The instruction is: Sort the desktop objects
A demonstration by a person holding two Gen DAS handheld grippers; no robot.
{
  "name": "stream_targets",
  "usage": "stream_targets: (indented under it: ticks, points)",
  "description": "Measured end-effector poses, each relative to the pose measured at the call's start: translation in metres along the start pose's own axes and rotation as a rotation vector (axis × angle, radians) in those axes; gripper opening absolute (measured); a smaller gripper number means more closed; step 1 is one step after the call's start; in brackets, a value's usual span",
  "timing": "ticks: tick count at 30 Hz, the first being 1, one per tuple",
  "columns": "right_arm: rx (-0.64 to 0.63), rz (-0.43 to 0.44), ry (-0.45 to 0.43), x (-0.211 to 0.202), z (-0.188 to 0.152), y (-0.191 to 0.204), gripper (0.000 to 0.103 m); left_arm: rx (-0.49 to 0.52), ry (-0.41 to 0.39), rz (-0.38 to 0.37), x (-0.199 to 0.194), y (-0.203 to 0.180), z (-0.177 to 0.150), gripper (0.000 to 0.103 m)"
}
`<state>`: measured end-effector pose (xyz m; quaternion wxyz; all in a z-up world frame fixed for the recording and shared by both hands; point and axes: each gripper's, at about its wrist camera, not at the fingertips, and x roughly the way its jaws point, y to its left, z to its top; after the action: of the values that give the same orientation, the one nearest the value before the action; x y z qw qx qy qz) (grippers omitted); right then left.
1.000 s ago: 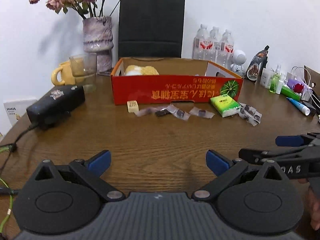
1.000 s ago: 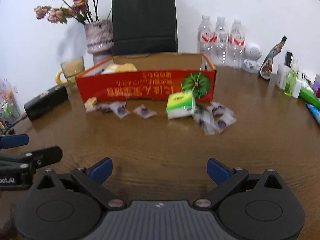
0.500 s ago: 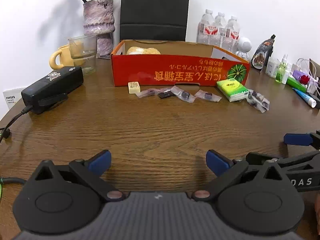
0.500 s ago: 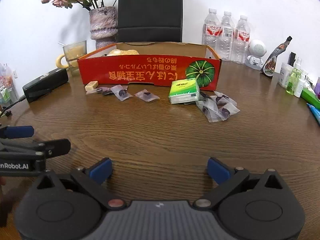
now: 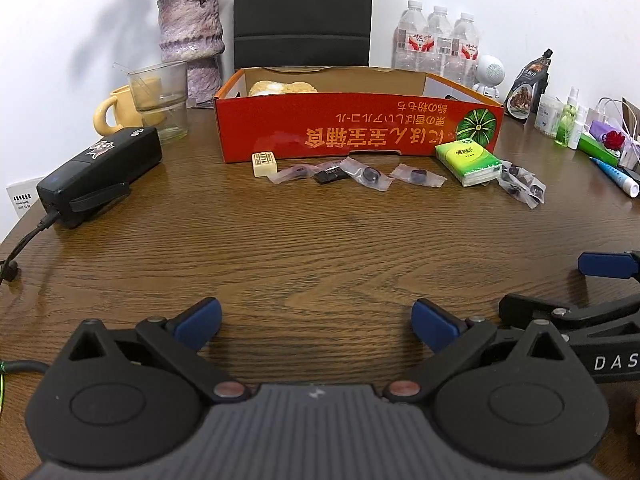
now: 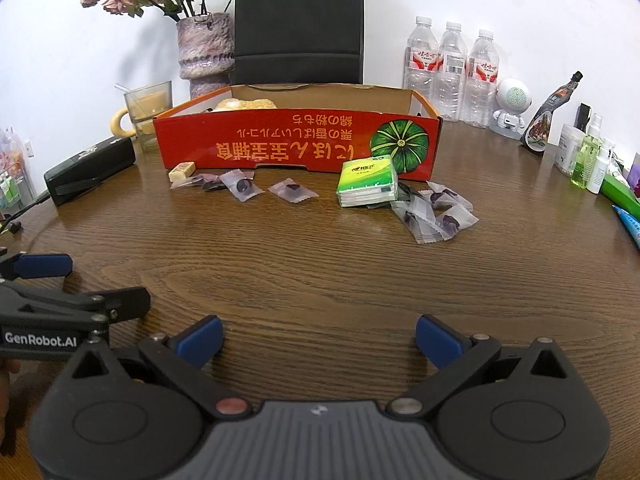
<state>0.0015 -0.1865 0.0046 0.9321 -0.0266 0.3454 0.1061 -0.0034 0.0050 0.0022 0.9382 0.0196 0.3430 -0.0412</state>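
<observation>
We hover both tools low over the near table, nothing gripped.

Left gripper (image 5: pixel 316 320) and right gripper (image 6: pixel 318 334) spread wide; green tissue pack (image 6: pixel 367 182) and wrapped candies (image 6: pixel 434 212) lie far, against the red box (image 6: pixel 296 142).

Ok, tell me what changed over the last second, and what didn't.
Both grippers moved in toward the red box, so the desk items sit nearer in both views. Left gripper and right gripper were open and empty before and are now; nothing was grabbed or released. The tissue pack, candies and small tile lie where they were.
</observation>
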Motion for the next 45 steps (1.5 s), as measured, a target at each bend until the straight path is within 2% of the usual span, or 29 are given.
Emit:
stream_targets:
  ticks: [30, 41, 45]
  points:
    - [0.001, -0.002, 0.000, 0.000, 0.000, 0.001, 0.103, 0.002, 0.001, -0.001, 0.001, 0.001, 0.000, 0.103]
    - [-0.003, 0.000, 0.000, 0.000, 0.000, 0.002, 0.103, -0.019, -0.070, -0.026, 0.004, 0.007, 0.034, 0.103]
    - [-0.072, 0.029, -0.010, 0.000, 0.007, 0.001, 0.102, -0.027, -0.097, -0.036, 0.006, 0.009, 0.047, 0.103]
